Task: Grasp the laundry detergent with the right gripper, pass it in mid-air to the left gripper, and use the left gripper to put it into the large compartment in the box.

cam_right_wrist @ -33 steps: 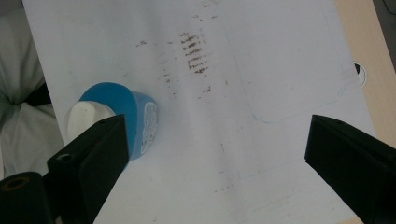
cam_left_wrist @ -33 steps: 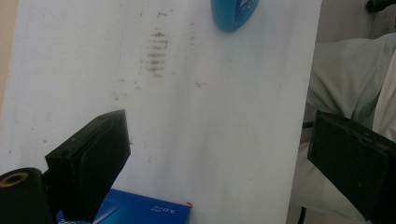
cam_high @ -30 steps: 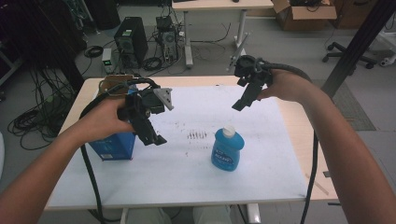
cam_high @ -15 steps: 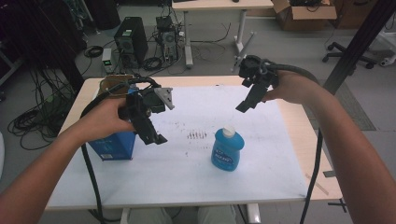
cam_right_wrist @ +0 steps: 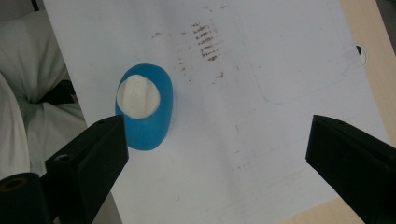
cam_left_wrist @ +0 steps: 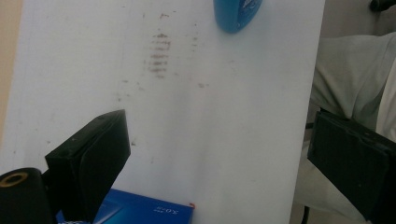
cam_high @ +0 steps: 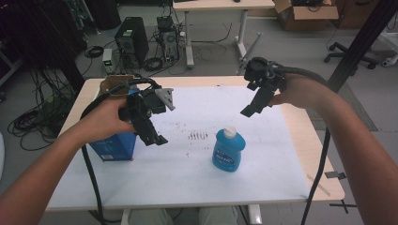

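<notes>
The blue dish-soap bottle stands upright on the white sheet that covers most of the surface, a little toward the near edge and right of the middle. Its white cap points straight up, and nothing touches it.

The right tool hangs in the air above and beyond the bottle, toward the far right part of the surface, tilted down and inward. In the right gripper view its 2 black jaws stand wide apart with nothing between them; the bottle sits close to the left jaw in that view, seen from above, with the white cap on top.

The left tool is held over the left side of the surface, well apart from the bottle. Its jaws are also spread wide and empty. Just below it, near the left edge, a blue carton stands on the sheet; the left gripper view catches its top corner between the jaws, and the bottle's base far off at the top of that view.

Between carton and bottle the sheet carries a patch of brown smudges in short rows.
</notes>
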### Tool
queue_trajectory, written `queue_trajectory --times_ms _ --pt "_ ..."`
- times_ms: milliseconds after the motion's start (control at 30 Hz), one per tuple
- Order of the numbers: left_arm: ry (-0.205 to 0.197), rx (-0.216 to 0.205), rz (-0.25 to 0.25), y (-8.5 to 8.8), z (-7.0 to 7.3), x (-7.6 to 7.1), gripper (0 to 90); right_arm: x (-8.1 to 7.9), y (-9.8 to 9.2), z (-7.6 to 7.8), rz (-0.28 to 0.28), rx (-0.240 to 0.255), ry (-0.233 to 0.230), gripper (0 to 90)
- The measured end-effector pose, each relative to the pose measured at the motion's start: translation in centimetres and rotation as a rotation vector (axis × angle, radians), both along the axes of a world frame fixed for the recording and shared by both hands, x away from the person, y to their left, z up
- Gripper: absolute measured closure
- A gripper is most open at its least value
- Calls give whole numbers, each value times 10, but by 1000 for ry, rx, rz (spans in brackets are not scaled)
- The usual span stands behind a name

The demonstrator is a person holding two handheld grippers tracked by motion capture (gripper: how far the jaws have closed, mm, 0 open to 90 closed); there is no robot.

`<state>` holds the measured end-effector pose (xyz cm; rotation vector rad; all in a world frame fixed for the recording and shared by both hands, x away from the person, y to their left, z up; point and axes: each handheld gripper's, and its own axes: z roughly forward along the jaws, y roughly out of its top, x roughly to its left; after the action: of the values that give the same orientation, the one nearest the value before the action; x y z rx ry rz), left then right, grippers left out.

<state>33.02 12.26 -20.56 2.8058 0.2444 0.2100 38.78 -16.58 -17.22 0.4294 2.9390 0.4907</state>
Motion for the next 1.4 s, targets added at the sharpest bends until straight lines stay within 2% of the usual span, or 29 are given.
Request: queue_trajectory --times_ms 167,400,733,1100,1400 --pt "0 0 3 -1 0 0 62 -9 -2 0 -26 -15 20 50" --pt "-4 3 3 -2 -1 -1 62 -18 -5 -2 -29 -21 43 50" --pt "-7 3 0 -3 -1 -3 62 -35 -11 -8 -51 4 72 50" --pt "-12 -1 3 -1 -1 -5 62 -49 -14 -17 -79 40 83 50" --pt "-12 -4 4 1 -2 -6 62 -58 -16 -29 -99 38 89 51"
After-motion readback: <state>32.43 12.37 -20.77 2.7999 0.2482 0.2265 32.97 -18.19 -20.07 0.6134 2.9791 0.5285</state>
